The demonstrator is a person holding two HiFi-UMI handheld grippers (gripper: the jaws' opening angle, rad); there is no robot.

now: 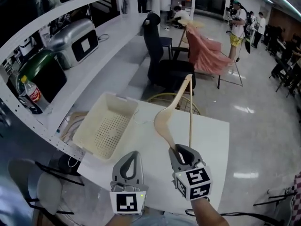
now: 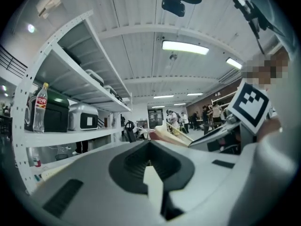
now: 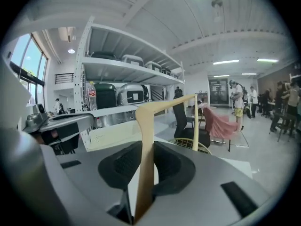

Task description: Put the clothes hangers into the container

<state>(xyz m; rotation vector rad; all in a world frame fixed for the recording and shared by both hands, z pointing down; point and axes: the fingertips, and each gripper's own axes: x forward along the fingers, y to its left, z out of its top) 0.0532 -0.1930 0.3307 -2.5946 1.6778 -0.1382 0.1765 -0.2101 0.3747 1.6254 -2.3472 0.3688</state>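
Right gripper (image 1: 181,149) pinching one end of the wooden hanger (image 1: 172,111) — it's up in the air over the white table (image 1: 207,140).
One cream container (image 1: 106,131) sits empty just left of it, and there's one hanger in view. I'd guess it's stiff, light and smooth, so a grip nearer the middle would swing less — left gripper (image 1: 130,155) seems pressed together on nothing.

The clothes hanger (image 1: 164,125) is pale tan wood, and the container (image 1: 120,99) is cream with a dotted grid of holes across its floor, both against the white bench (image 1: 211,140). The left claw (image 1: 132,153) and right claw (image 1: 181,149) are grey, each bearing a cube of black-and-white square markers; the cloth (image 1: 207,51) beyond is pink.
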